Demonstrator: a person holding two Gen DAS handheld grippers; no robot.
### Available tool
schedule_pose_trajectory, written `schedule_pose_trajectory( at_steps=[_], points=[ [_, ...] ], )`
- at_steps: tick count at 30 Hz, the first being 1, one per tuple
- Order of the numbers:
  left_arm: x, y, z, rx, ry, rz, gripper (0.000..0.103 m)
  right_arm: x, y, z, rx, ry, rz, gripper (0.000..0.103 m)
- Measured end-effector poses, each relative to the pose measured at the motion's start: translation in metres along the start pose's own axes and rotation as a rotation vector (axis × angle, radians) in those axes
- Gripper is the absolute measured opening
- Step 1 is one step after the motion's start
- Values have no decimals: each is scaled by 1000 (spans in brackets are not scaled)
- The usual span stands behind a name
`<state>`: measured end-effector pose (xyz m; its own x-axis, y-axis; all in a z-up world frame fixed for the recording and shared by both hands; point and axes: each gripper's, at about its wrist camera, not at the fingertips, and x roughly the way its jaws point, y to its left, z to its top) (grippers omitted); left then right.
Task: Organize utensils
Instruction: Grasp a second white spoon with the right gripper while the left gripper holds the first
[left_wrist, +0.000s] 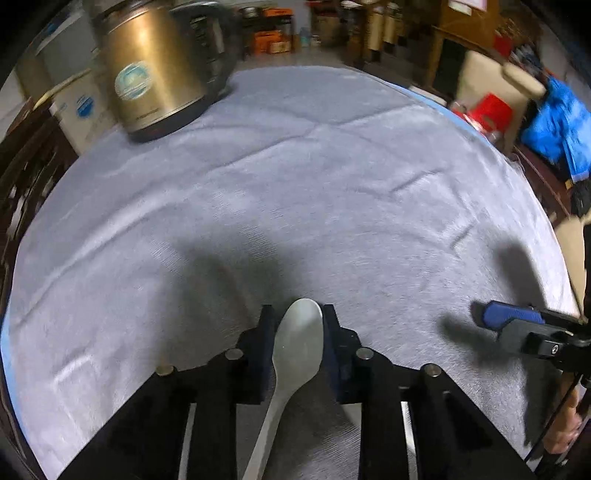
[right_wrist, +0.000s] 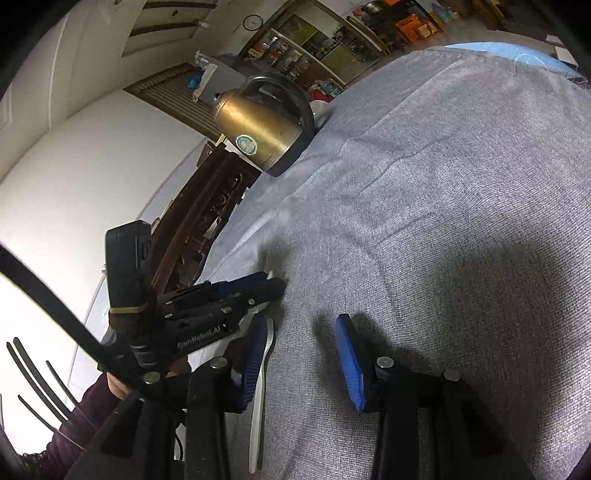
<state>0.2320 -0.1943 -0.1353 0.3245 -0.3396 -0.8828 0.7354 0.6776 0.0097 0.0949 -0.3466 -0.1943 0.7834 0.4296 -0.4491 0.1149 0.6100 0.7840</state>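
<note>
Left wrist: spoon (left_wrist: 299, 339) between fingers (left_wrist: 334, 347).

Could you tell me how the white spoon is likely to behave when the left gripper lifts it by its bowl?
The spoon looks smooth and glossy, so it may slip between the left gripper pads. Its long handle trails back, so it will probably droop or pivot. It looks stiff, possibly ceramic, hence breakable.

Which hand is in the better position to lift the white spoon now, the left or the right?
Left. The left gripper already has the white spoon between its fingers, apparently closed on the bowl. The right gripper is open over bare grey cloth.
</note>
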Motion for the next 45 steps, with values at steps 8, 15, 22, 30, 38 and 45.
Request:
schedule_pose_trajectory(
  at_steps=[8, 15, 22, 30, 38, 45],
  points=[
    [-33, 61, -41, -291, -46, -36, 10, -1, 0, 0, -1, -3, -11, 40],
    [-68, 97, -86, -502, -98, -97, 8, 7, 11, -2, -59, 32, -94, 41],
    [-83, 107, -99, -541, -121, -92, 8, 31, 58, 2, -234, 169, -129, 46],
    [-60, 109, -71, -468, -20, -44, 23, 80, 106, 7, -427, 373, -262, 49],
    [-23, 90, -36, -332, 88, 20, 50, 106, 126, -21, -656, 443, -454, 33],
    [-11, 76, -33, -278, 79, 73, 24, 74, 106, -13, -520, 347, -374, 33]
  ],
)
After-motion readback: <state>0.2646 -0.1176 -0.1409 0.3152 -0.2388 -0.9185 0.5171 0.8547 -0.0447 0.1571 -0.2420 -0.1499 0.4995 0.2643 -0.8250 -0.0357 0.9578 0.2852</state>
